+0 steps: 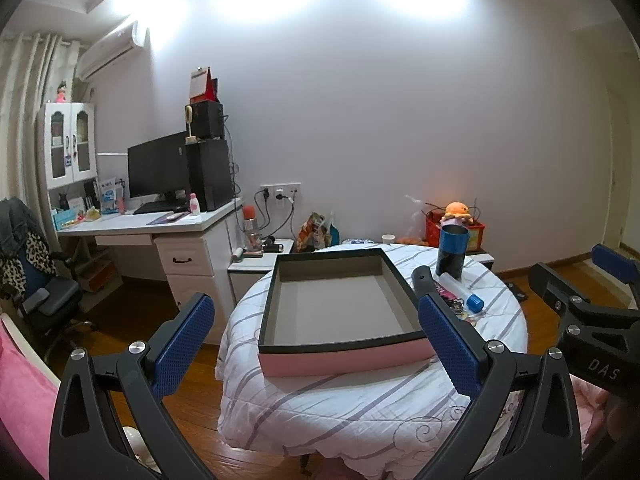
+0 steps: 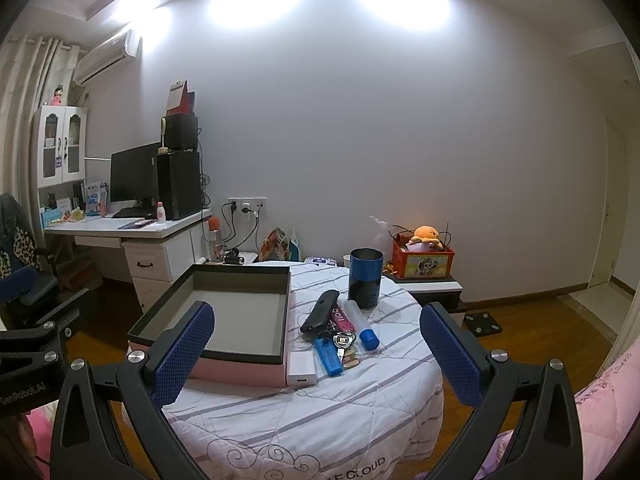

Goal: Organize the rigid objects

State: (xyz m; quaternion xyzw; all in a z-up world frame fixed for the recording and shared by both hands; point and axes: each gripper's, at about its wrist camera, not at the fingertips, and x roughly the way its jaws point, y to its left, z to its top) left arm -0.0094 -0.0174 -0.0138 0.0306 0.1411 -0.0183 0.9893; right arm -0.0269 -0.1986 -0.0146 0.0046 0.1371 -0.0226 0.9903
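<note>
An empty pink box with a black rim [image 1: 344, 344] [image 2: 240, 372] lies on a round table under a striped white cloth [image 1: 360, 408] [image 2: 320, 408]. To its right lie a black remote [image 2: 320, 309], a clear tube with a blue cap [image 2: 362, 326] [image 1: 464, 294], a blue lighter [image 2: 327, 356], keys [image 2: 346, 346], a white power bank [image 2: 302, 369] and a tall dark blue can [image 2: 365, 278] [image 1: 452, 250]. My left gripper [image 1: 316, 344] is open and empty, in front of the box. My right gripper [image 2: 318, 356] is open and empty, short of the small objects; it also shows in the left wrist view [image 1: 576, 292].
A white desk [image 1: 160, 228] with a monitor and black speakers stands at left, an office chair [image 1: 36, 280] beside it. A low stand with a red box and an orange plush [image 2: 424, 256] is behind the table. Wooden floor [image 2: 520, 320] surrounds it.
</note>
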